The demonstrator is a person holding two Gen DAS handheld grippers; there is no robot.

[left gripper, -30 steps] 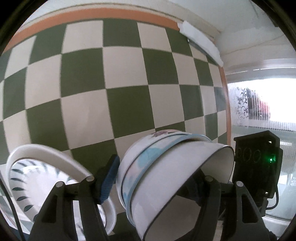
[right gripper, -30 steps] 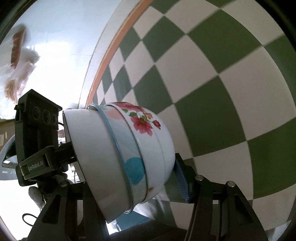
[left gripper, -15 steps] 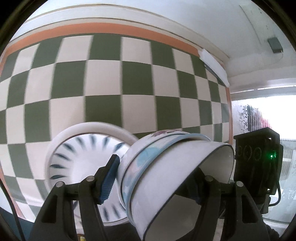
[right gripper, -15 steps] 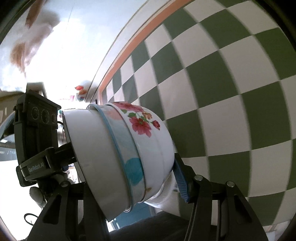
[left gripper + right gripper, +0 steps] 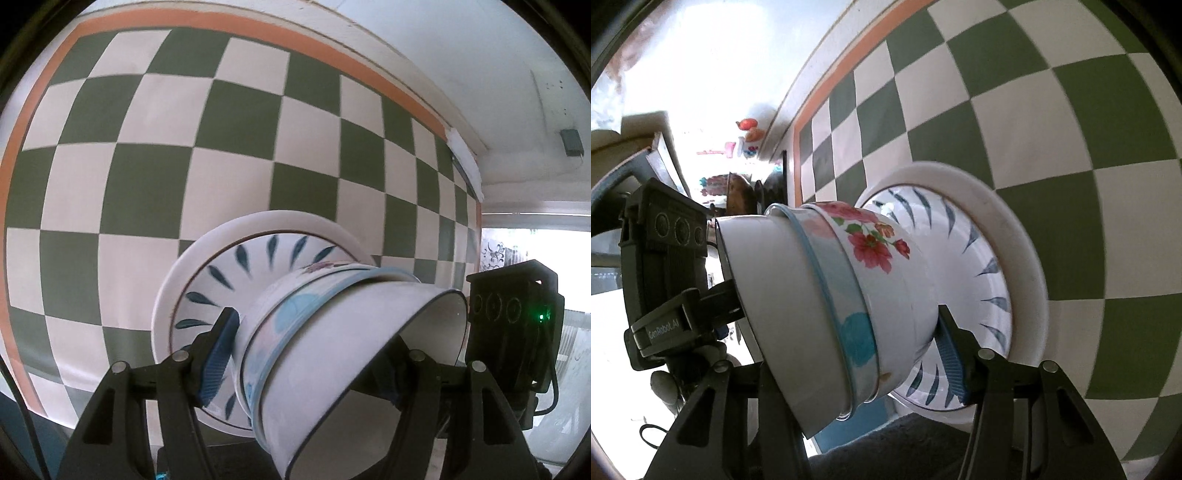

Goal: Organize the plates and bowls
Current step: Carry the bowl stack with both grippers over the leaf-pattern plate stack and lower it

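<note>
A nested stack of three bowls (image 5: 332, 350) is held between both grippers: a plain white one, a blue-spotted one and a flowered one (image 5: 871, 251). My left gripper (image 5: 314, 354) is shut on the stack, and my right gripper (image 5: 842, 332) is shut on it from the opposite side. The stack's base sits just over a leaf-patterned plate (image 5: 236, 280) that lies in a wider white plate (image 5: 1023, 258) on the green-and-white checkered cloth (image 5: 147, 147). Whether the bowls touch the plate is hidden.
The checkered cloth has an orange border (image 5: 258, 29). A bright window (image 5: 535, 251) lies to the right in the left wrist view. Pots and colourful clutter (image 5: 746, 184) stand beyond the cloth's edge in the right wrist view.
Both grippers carried the bowl stack across the cloth. The two stacked plates have come from the edge of view to directly behind the bowls, and appear larger and closer.
</note>
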